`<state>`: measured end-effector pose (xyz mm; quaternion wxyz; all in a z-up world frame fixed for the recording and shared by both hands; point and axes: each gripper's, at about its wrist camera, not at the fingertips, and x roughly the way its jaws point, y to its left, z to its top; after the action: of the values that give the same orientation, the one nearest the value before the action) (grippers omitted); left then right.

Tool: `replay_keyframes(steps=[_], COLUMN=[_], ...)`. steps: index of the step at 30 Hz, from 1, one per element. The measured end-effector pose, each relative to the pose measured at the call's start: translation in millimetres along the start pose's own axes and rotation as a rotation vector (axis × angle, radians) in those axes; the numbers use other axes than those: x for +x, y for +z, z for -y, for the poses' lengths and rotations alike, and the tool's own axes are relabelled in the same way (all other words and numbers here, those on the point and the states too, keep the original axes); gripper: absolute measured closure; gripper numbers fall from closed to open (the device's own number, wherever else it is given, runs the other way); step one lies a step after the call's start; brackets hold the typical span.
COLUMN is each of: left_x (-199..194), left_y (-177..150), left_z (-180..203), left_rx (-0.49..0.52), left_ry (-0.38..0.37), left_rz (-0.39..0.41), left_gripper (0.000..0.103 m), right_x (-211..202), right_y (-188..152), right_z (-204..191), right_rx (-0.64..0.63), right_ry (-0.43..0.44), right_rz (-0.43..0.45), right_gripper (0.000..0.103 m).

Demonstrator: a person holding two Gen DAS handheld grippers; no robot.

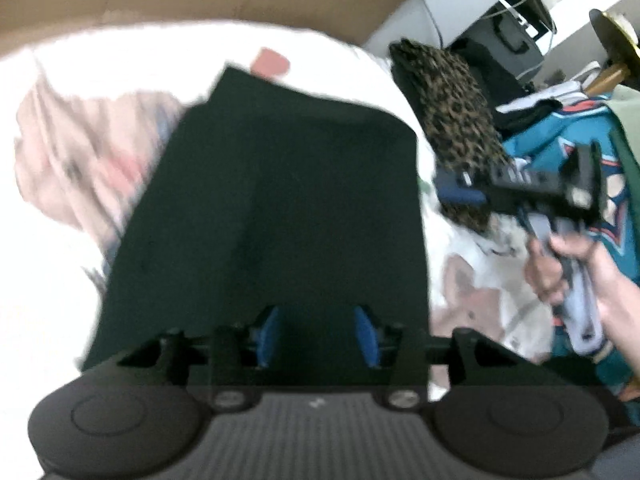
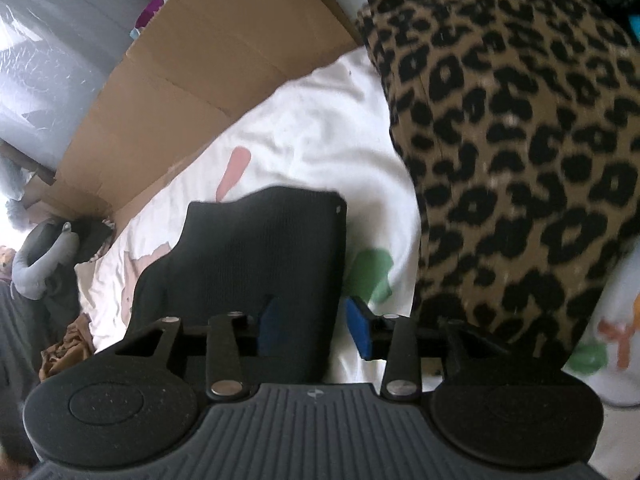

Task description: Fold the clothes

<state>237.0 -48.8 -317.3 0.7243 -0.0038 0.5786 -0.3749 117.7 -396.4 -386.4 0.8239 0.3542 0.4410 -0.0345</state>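
A black garment [image 1: 272,200] lies folded into a rough rectangle on the white patterned bed sheet [image 1: 100,60]. My left gripper [image 1: 317,334] hovers open over its near edge, with nothing between the blue pads. In the right wrist view the same black garment [image 2: 256,256] shows its right edge running between the open fingers of my right gripper [image 2: 316,330]. The left pad is over cloth, the right pad over the sheet [image 2: 320,128]. From the left wrist view, my right gripper [image 1: 460,192] sits to the garment's right, held by a hand [image 1: 568,264].
A folded leopard-print garment [image 2: 520,160] lies right of the black one, also seen as the leopard-print garment [image 1: 460,128]. A pile of teal and white clothes [image 1: 560,140] lies at the far right. Brown cardboard [image 2: 200,80] stands behind the bed. A grey soft object [image 2: 40,256] is at the left.
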Motion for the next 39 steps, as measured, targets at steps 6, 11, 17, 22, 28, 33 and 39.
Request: replay_keyframes(steps=[6, 11, 17, 22, 28, 33, 39], left_x=[5, 27, 40, 49, 62, 63, 65], left_y=[33, 41, 55, 73, 74, 71, 76], left_z=[-15, -31, -44, -58, -73, -74, -74], left_rx=[0.055, 0.025, 0.009, -0.007, -0.069, -0.052, -0.031], left_ry=[0.085, 0.128, 0.138, 0.134, 0.036, 0.011, 0.012], left_rz=[-0.003, 0.027, 0.079, 0.072, 0.032, 0.065, 0.051], left_gripper=[0.032, 0.029, 0.023, 0.023, 0.025, 0.051, 0.046], right_x=[6, 11, 19, 24, 30, 20, 21], right_y=[-13, -22, -35, -41, -43, -41, -39], right_z=[3, 2, 4, 7, 21, 17, 9], right_rx=[0.041, 0.059, 0.073, 0.121, 0.224, 0.211, 0.204], right_ry=[0.021, 0.046, 0.042, 0.086, 0.154, 0.208, 0.224], right_rz=[-0.026, -0.066, -0.108, -0.104, -0.079, -0.021, -0.025], right_gripper=[0.056, 0.056, 0.056, 0.055, 0.057, 0.09, 0.088])
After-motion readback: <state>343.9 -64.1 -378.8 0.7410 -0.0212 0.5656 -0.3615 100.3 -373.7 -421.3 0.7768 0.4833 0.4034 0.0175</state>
